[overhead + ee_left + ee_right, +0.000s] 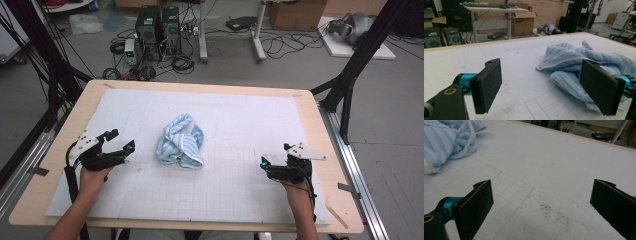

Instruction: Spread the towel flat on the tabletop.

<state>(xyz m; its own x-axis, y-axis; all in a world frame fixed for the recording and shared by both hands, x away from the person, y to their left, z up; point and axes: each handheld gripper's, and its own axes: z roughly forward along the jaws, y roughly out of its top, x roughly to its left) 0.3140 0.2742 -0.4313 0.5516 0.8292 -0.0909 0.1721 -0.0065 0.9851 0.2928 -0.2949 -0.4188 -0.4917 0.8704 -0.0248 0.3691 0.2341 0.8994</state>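
Note:
A crumpled light-blue striped towel lies in a heap near the middle of the white gridded mat. My left gripper rests at the mat's left side, a short way left of the towel, jaws wide apart and empty. In the left gripper view the towel lies just beyond the left gripper, partly behind one pad. My right gripper sits at the mat's right side, well clear of the cloth. In the right gripper view the right gripper stands open over bare mat, with the towel at the far upper left.
The mat covers a wooden table whose rim shows on all sides. A dark speckled smudge marks the mat between the right jaws. Black frame posts stand by the table; computers and cables are on the floor beyond.

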